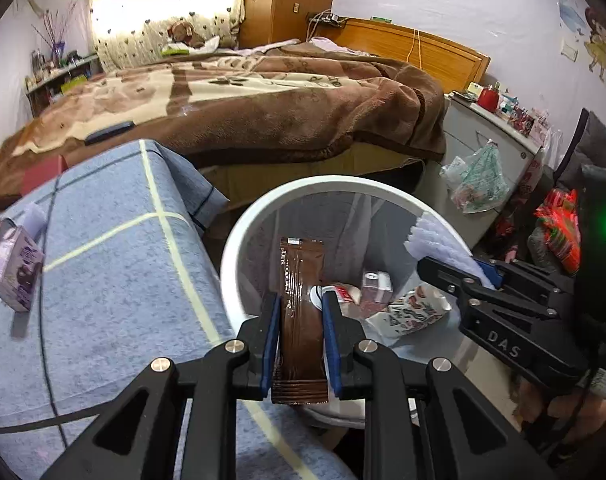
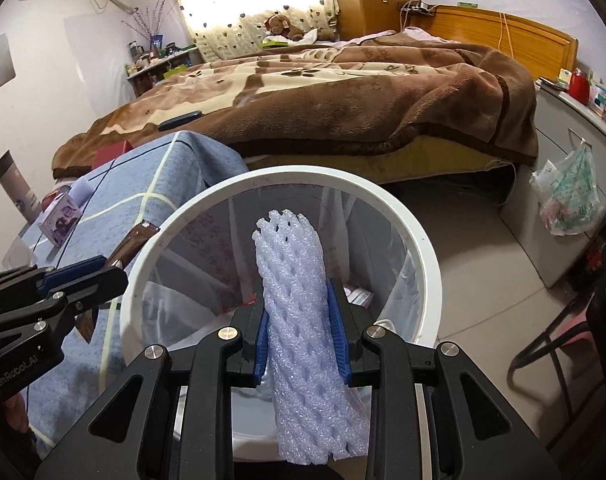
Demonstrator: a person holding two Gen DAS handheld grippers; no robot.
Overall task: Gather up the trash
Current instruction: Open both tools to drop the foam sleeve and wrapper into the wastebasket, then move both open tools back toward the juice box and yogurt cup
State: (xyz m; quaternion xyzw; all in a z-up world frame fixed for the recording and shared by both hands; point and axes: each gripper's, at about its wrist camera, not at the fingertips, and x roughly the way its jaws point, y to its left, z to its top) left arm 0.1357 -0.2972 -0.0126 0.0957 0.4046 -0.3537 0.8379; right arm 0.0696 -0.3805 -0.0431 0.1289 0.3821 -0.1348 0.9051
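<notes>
Both pieces of trash hang over the round white plastic bin, so the drop looks like the step in hand; next, each grip must let go. The left tongs are clenched on a brown foil sachet. The right tongs stand narrowly apart around a white foam mesh sleeve, seemingly only just pinching it, above the bin's mouth

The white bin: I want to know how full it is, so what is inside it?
Inside the white bin lie a small clear box, a patterned wrapper and a red-and-white packet. The brown sachet hides whatever lies beneath it.
</notes>
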